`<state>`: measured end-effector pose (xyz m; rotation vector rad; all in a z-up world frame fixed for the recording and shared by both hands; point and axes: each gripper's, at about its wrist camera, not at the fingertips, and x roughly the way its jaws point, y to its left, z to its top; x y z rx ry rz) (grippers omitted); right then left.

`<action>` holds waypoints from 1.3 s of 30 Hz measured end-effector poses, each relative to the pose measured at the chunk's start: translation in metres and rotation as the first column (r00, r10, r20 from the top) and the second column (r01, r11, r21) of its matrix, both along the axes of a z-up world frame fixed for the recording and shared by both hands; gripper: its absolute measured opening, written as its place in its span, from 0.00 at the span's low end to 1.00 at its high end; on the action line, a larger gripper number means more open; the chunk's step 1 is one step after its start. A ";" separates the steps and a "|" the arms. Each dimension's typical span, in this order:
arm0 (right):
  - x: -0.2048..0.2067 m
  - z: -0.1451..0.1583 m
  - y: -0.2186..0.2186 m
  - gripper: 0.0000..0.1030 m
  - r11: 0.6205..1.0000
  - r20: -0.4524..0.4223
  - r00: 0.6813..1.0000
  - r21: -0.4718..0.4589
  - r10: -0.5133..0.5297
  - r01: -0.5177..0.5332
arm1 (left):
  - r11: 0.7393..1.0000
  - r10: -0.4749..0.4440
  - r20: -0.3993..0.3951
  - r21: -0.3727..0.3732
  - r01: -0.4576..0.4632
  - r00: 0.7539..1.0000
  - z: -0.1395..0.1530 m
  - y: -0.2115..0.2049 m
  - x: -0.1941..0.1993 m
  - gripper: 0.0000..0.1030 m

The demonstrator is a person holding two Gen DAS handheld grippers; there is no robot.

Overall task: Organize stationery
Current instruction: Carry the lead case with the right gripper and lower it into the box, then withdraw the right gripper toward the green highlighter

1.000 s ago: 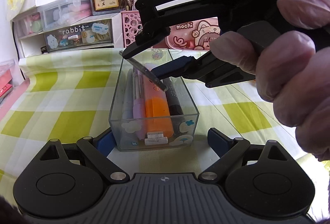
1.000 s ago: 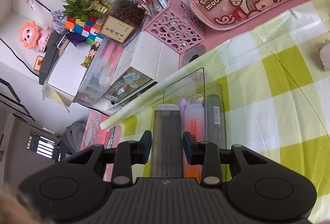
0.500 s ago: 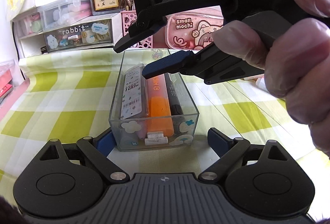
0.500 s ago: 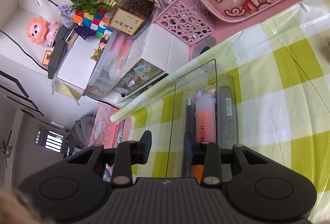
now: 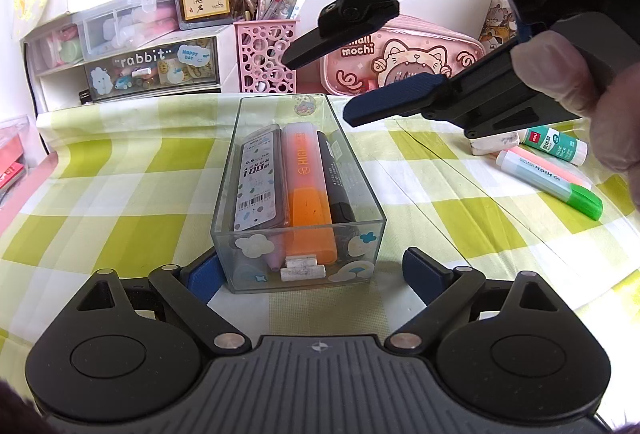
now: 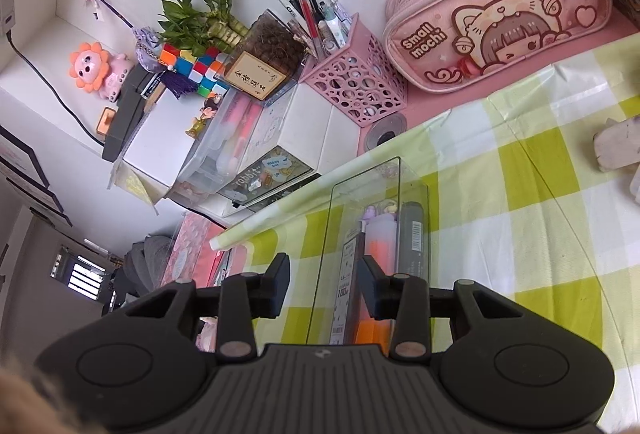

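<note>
A clear plastic box stands on the checked cloth. In it lie a grey lead-refill case, an orange highlighter, a black marker and a small white eraser. My left gripper is open and straddles the box's near end; its left pad is against the corner and its right pad stands apart. My right gripper hovers above the box's far right, jaws opening, nothing between them. In the right wrist view the right gripper looks down on the box and the case.
To the right on the cloth lie a green highlighter, a glue stick and a worn eraser. Behind stand a pink pen holder, a pink pencil pouch and a drawer unit.
The right gripper let the lead-refill case drop into the box's left side, then widened its jaws and lifted away up and to the right. The left gripper stayed put.
</note>
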<state>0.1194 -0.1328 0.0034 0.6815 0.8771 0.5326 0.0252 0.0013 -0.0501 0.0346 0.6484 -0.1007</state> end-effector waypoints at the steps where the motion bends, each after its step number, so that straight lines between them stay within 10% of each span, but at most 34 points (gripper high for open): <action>1: -0.002 0.001 -0.002 0.54 1.000 0.009 1.000 -0.013 -0.004 0.004 | 1.000 0.000 0.000 0.000 0.000 1.000 0.000 0.000 0.000 0.87; 15: -0.029 -0.006 -0.041 0.76 0.970 0.096 0.987 -0.197 -0.127 0.144 | 1.000 0.000 0.000 0.000 0.000 1.000 0.000 0.000 0.000 0.87; 31: -0.091 -0.016 -0.099 0.77 0.778 0.298 0.941 -0.549 -0.160 0.306 | 1.000 0.000 0.000 0.000 0.000 1.000 0.000 0.000 0.000 0.87; 39: -0.095 -0.029 -0.128 0.77 0.757 0.279 0.941 -0.569 -0.189 0.321 | 1.000 0.000 0.000 0.000 0.000 1.000 0.000 0.000 0.000 0.87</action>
